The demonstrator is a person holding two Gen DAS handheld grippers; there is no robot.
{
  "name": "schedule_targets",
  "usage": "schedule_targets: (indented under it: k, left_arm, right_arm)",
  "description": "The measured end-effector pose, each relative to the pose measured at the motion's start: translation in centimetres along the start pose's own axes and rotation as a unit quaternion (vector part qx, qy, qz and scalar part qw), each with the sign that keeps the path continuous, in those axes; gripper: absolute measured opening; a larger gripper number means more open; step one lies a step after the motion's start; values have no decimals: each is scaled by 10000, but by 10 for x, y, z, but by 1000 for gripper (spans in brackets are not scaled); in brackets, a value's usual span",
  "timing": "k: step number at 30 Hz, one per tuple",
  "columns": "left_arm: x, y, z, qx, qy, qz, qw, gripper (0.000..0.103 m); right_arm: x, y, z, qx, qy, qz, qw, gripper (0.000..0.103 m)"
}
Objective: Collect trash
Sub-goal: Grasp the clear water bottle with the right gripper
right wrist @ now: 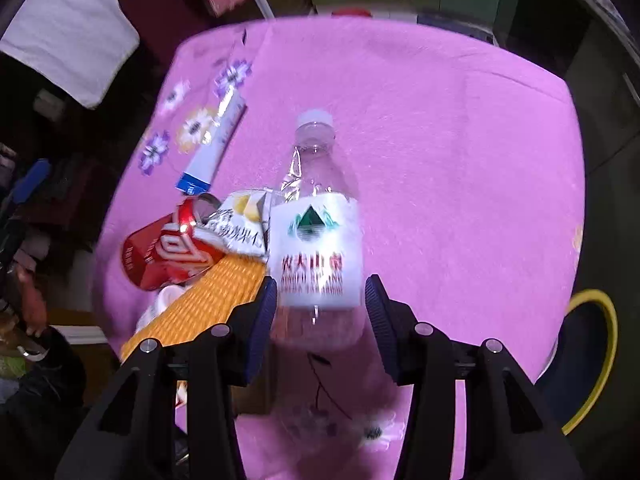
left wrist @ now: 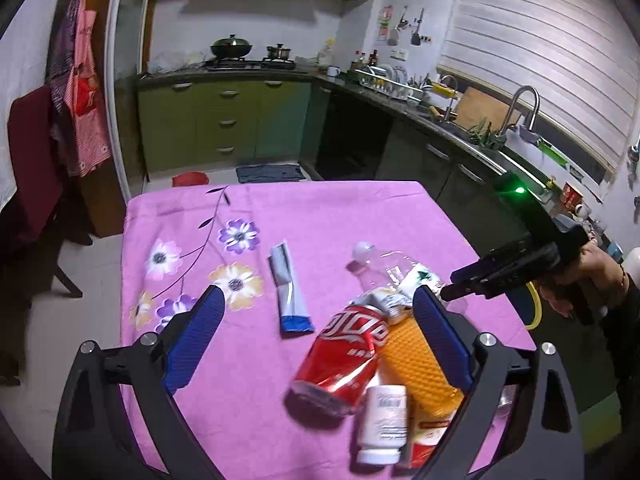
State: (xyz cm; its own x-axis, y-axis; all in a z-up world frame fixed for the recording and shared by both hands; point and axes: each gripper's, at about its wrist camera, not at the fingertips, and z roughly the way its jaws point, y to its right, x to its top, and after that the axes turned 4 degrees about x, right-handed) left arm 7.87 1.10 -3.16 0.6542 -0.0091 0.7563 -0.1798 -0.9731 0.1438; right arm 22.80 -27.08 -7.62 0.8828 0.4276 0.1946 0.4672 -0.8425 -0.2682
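Observation:
On the pink flowered tablecloth (left wrist: 320, 216) lies a pile of trash: a crushed red can (left wrist: 344, 356), an orange textured packet (left wrist: 420, 364), a small white bottle (left wrist: 384, 420), a crumpled wrapper (left wrist: 390, 300), a clear water bottle (left wrist: 384, 268) and a toothpaste tube (left wrist: 288, 292). My left gripper (left wrist: 320, 312) is open above the can. My right gripper (right wrist: 320, 300) is open with its pads on either side of the water bottle (right wrist: 316, 240), not squeezing it. The can (right wrist: 168, 252), wrapper (right wrist: 240, 224) and tube (right wrist: 216, 140) lie to its left.
A bin with a yellow rim (right wrist: 592, 360) stands off the table's right edge. Green kitchen cabinets (left wrist: 224, 120), a sink counter (left wrist: 480, 136) and a dark red chair (left wrist: 32, 168) surround the table. My right gripper shows in the left wrist view (left wrist: 516, 264).

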Motion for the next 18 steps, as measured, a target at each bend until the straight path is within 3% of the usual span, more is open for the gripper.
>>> schedule_targets:
  k: [5, 18]
  left_arm:
    - [-8, -12, 2, -79, -42, -135, 9999, 90]
    - [-16, -12, 19, -229, -198, -175, 9994, 91]
  right_arm:
    - [8, -3, 18, -156, -326, -107, 9993, 59]
    - [25, -2, 57, -451, -795, -205, 9956, 64]
